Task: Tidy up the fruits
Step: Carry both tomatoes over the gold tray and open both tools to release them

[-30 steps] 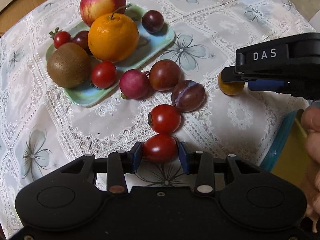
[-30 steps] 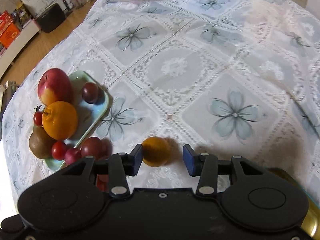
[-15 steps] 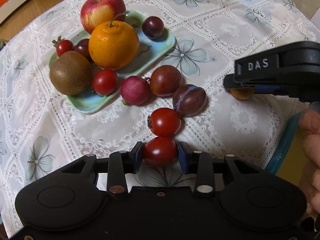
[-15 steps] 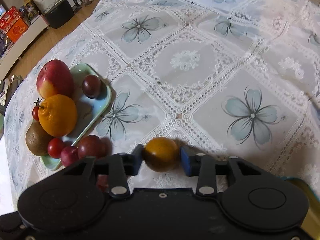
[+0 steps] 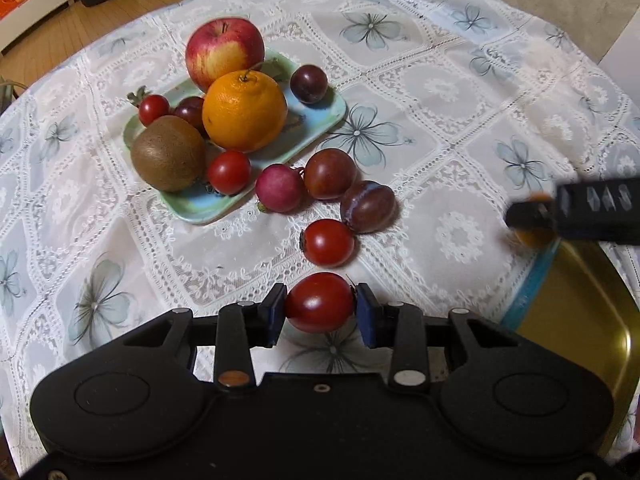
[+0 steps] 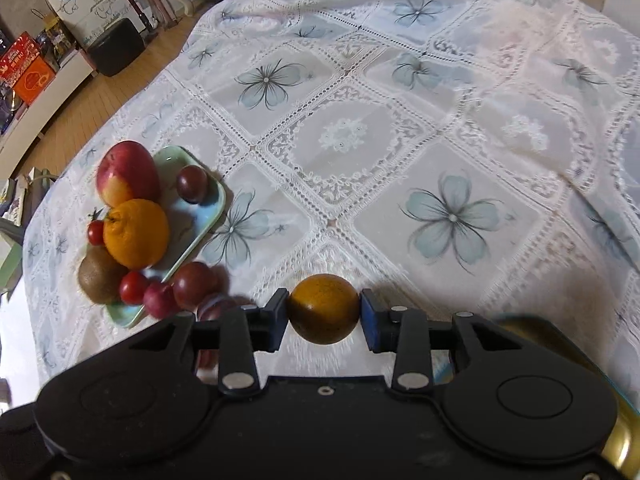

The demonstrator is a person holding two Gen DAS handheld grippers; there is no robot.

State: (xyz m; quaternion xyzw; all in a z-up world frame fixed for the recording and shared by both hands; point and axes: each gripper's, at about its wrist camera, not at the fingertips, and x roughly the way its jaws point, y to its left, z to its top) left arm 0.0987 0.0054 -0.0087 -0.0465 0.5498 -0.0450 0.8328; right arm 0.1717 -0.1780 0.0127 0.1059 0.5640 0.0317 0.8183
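My left gripper (image 5: 320,310) is shut on a red cherry tomato (image 5: 319,307), held a little above the lace tablecloth. My right gripper (image 6: 323,314) is shut on a small round yellow-orange fruit (image 6: 324,308); in the left wrist view that right gripper (image 5: 532,220) shows blurred at the right edge beside a gold tray (image 5: 576,300). Loose on the cloth lie another tomato (image 5: 328,242), a purple plum (image 5: 367,207), a dark red plum (image 5: 330,173) and a pink radish-like fruit (image 5: 279,188).
A pale green plate (image 5: 320,120) carries an apple (image 5: 224,52), an orange (image 5: 244,110), a kiwi (image 5: 168,153), small tomatoes and dark plums. Wooden floor, a shelf and boxes lie beyond the table's far left edge. The flowered cloth stretches to the right.
The right gripper closed on the yellow-orange fruit and lifted it, drifting right toward the gold tray. The left gripper rose a little with its tomato; more of the table shows.
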